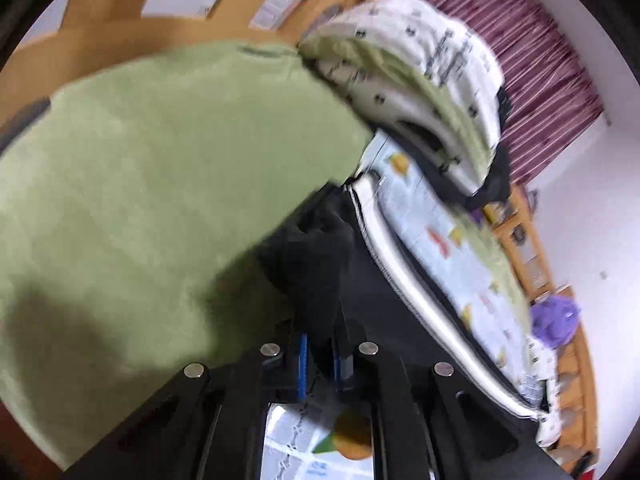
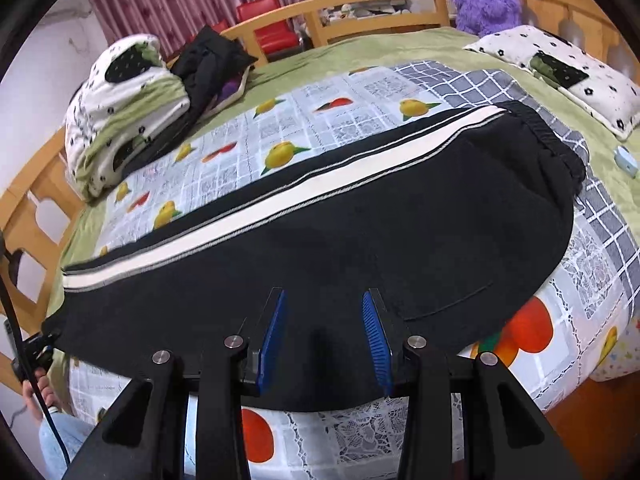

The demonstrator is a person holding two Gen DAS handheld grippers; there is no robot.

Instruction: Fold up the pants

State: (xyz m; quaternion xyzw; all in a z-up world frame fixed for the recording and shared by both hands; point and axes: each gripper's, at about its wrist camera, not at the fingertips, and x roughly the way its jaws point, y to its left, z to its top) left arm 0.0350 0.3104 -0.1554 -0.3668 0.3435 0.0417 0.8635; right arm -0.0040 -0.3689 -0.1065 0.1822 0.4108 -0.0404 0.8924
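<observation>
Pants of black knit fabric with a white side stripe (image 1: 352, 240) fill the middle of the left wrist view, bunched up just ahead of the left gripper (image 1: 320, 360). Its blue-padded fingers (image 1: 303, 364) stand close together with dark cloth between them, so the claw is pinching the pants. This view is blurred. To the left spreads a plain green fleece blanket (image 1: 140, 180), and to the right the white stripe runs along a pale fruit-printed sheet (image 1: 452, 248). A folded white and green quilt (image 1: 420, 80) sits beyond, in front of a pleated maroon curtain (image 1: 540, 80). A small purple plush toy (image 1: 554, 320) shows at the far right.

From the right wrist view the pants (image 2: 360, 220) appear whole, lying flat along the fruit-printed sheet (image 2: 320, 120) with the elastic waistband to the right and the leg ends to the left. The right gripper (image 2: 324, 340) hovers at the near edge of the fabric, its blue pads (image 2: 274, 336) spread wide apart with nothing between them. Only this view shows the white flower-print pillow (image 2: 560, 76), the wooden bed frame (image 2: 360, 4), the red chairs (image 2: 276, 32) behind it and a heap of black clothing (image 2: 208, 64) beside the quilt (image 2: 120, 112). The plush toy (image 2: 484, 0) sits by the headboard.
</observation>
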